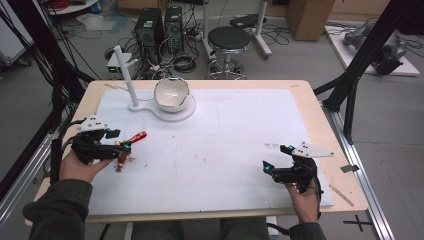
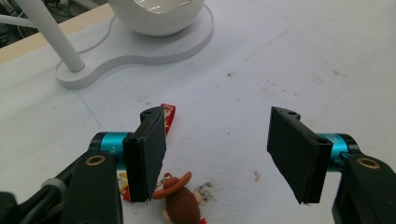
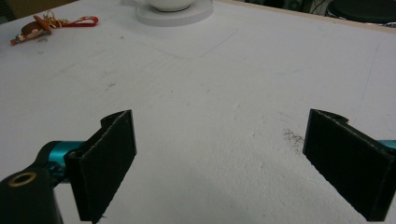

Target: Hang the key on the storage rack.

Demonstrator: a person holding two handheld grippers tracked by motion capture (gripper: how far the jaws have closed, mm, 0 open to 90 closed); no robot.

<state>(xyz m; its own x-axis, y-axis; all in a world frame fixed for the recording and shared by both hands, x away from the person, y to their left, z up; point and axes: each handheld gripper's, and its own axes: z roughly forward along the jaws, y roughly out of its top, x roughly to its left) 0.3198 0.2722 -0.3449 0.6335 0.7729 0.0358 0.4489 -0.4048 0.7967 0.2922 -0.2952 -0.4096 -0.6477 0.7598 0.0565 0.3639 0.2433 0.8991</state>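
A small brown toy figure [image 1: 121, 161] with a hat lies on the white mat at the left, with a red strap [image 1: 137, 136] attached to it. My left gripper [image 1: 121, 140] hovers right over it, open. In the left gripper view the figure [image 2: 180, 200] lies low between the jaws, nearer the left one. The red strap [image 2: 168, 116] runs behind that jaw, and nothing is held in the left gripper [image 2: 219, 121]. My right gripper [image 1: 276, 157] rests open at the front right with nothing in it. Far off in the right gripper view, beyond the right gripper [image 3: 223, 119], lie the figure [image 3: 32, 29] and strap [image 3: 79, 21].
A white bowl [image 1: 171, 94] sits on a white stand [image 1: 175, 114] with an upright post [image 1: 125, 75] at the back left of the mat [image 1: 225, 150]. The wooden table edge [image 1: 320, 115] borders the mat. Computers, cables and a stool stand on the floor beyond.
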